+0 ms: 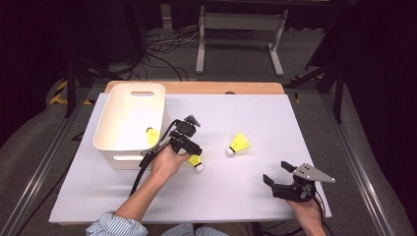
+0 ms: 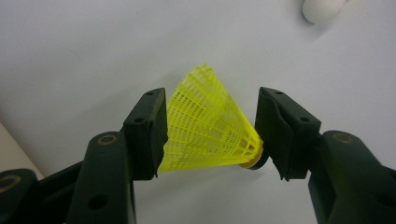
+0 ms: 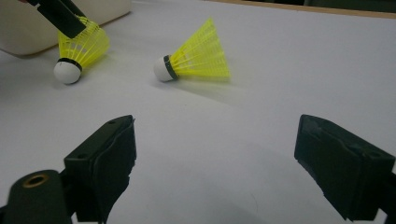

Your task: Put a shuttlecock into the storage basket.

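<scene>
A yellow shuttlecock (image 1: 195, 162) (image 2: 205, 126) (image 3: 80, 46) with a white cork lies on the white table sheet (image 1: 236, 191), just right of the bin. My left gripper (image 1: 193, 154) (image 2: 210, 135) reaches down over it, jaws on either side of the skirt and close against it, the skirt unsquashed. A second yellow shuttlecock (image 1: 239, 144) (image 3: 198, 51) lies on its side mid-table. My right gripper (image 1: 276, 172) (image 3: 215, 163) rests open near the front right edge, nothing between its jaws.
A white plastic bin (image 1: 129, 120) (image 3: 28, 28) stands at the left of the table, with a third yellow shuttlecock (image 1: 152, 136) inside by its right wall. The wooden table edge (image 1: 206, 87) runs along the back. Cables and stand legs lie on the floor beyond.
</scene>
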